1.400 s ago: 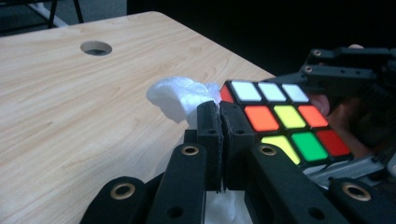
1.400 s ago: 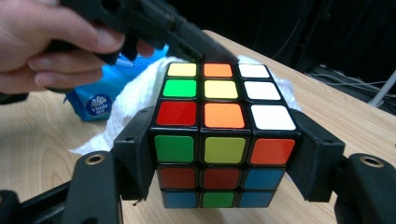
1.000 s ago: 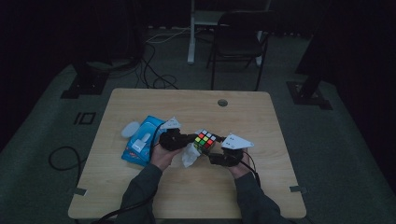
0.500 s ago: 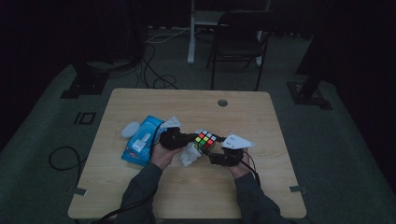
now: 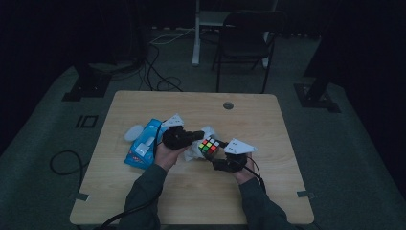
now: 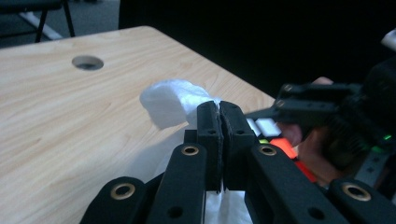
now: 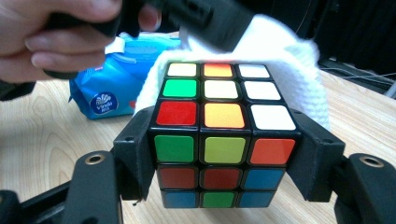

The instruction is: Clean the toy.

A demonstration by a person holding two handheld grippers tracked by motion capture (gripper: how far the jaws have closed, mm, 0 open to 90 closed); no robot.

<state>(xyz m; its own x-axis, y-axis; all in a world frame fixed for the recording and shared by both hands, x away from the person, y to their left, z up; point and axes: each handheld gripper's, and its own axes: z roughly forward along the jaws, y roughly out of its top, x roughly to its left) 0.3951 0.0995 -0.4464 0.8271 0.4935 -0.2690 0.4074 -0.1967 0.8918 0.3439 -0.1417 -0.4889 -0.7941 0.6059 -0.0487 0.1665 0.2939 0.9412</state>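
- Table: under both your tongs.
- Pack: just left of your left tongs.
- Wipe: soft, limp; your left tongs are clamped on its edge, draped behind the cube.
- Cube: rigid, light, slick; your right tongs squeeze opposite faces. Keep that hold.
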